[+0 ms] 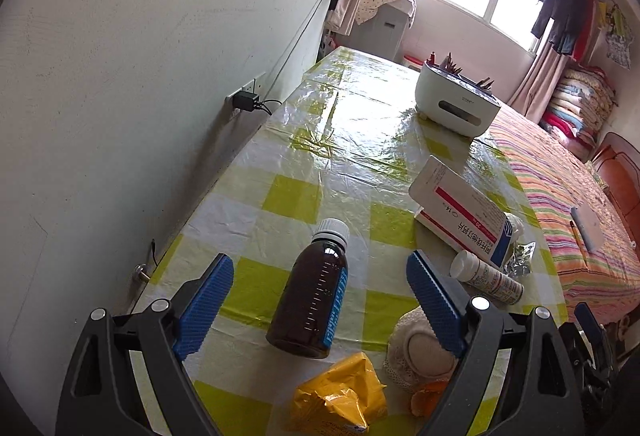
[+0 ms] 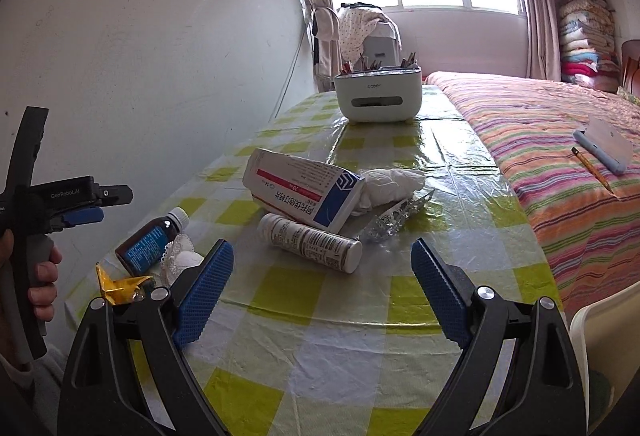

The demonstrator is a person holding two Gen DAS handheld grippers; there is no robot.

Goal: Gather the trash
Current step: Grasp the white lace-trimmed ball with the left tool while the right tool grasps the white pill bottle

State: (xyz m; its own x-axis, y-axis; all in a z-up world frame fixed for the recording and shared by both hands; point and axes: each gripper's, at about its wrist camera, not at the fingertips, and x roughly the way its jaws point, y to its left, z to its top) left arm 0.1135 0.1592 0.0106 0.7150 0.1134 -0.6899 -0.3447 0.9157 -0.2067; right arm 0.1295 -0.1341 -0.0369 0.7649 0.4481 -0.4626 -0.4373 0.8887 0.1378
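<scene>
Bottle (image 1: 310, 288) of brown glass lies directly ahead of the left hand-held gripper (image 1: 320, 300), between its spread, empty fingers, on the checked surface (image 1: 288, 163). Judged rigid, smooth, breakable; best gripped across the body. Right hand-held gripper (image 2: 322, 296) also spread and empty, white pill bottle (image 2: 310, 242) just ahead. Left handle reads "GenRobot.AI"; box (image 2: 300, 187) print is Chinese.

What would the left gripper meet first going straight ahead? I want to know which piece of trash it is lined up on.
Probably the brown bottle, lying between the open left gripper fingers.
</scene>
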